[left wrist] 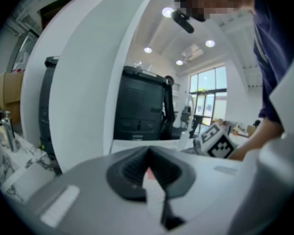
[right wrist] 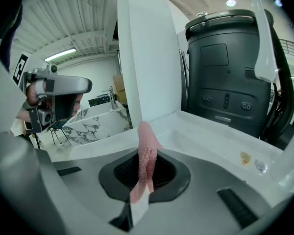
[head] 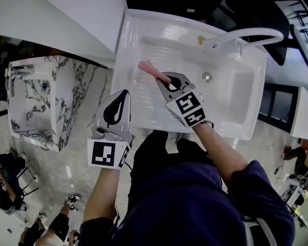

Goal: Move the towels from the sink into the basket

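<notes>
Head view, looking steeply down: the right gripper point(head: 161, 77) is reaching over the white sink point(head: 133, 24), and its fingers are clenching one end of a pink towel point(head: 148, 68). The towel is sticking out past the fingertips as a narrow roll and is hanging clear of the ribbed sink floor. The curved white faucet point(head: 246, 35) is arching over the basin on the far side, well apart from the towel.

Right gripper view: the towel point(right wrist: 147, 155) is standing upright between the dark finger pads point(right wrist: 122, 173), which are pressing on it from both sides.

The left gripper point(head: 126, 92) is hovering at the near left edge of the sink, beside the right one and not touching it. In the left gripper view its fingers point(left wrist: 130, 168) are lying closed together at the tips with nothing caught between them. A marble-patterned washstand point(head: 36, 101) is standing to the left of the sink.
</notes>
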